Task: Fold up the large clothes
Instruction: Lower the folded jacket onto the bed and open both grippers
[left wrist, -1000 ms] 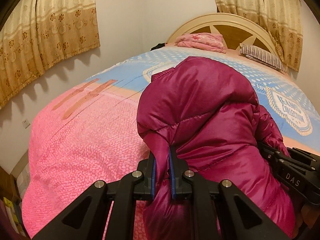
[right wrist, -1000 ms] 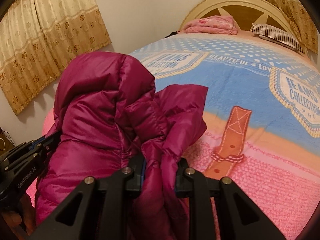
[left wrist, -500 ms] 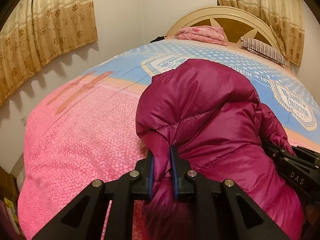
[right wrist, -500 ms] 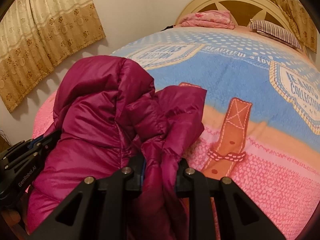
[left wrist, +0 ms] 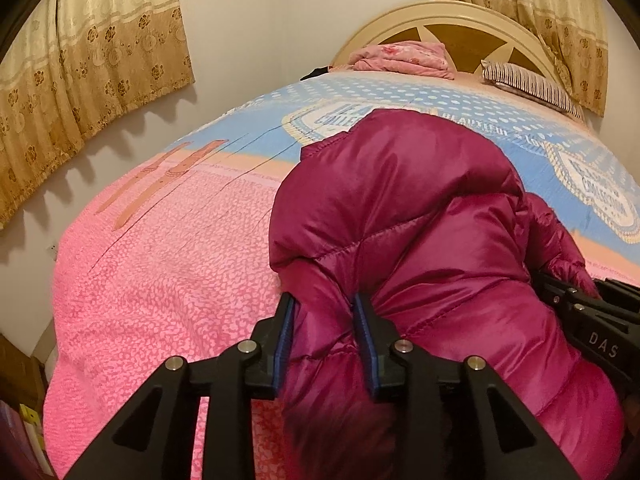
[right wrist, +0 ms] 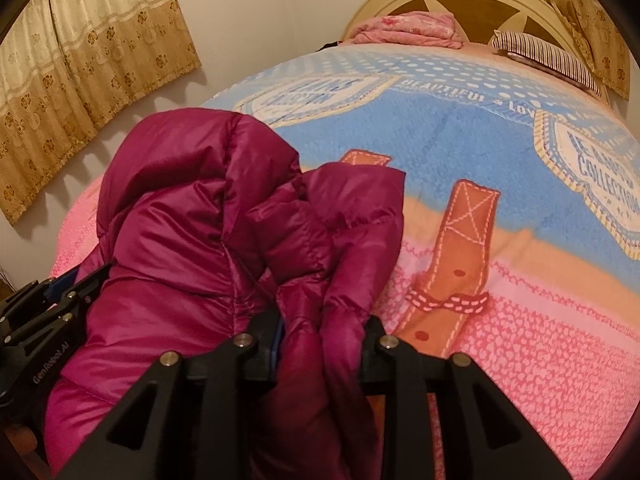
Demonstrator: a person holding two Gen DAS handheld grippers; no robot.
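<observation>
Both tools pinch the jacket (left wrist: 408,216) at its near edge, the left tool (left wrist: 323,340) on a fold at the left, the right tool (right wrist: 322,340) on bunched cloth at the right, so its bulk mounds away over the bed (left wrist: 160,264) toward the far headboard.

The left gripper (left wrist: 324,334) pinches a fold of the magenta puffer jacket (left wrist: 420,248), which bulges up over the pink and blue bed cover (left wrist: 160,280). The right gripper (left wrist: 588,320) meets the jacket at its right edge, its jaws hidden. Beyond lie a striped pillow (left wrist: 528,84), pink bedding (left wrist: 404,56), the headboard (left wrist: 452,20) and curtains (left wrist: 92,64).
</observation>
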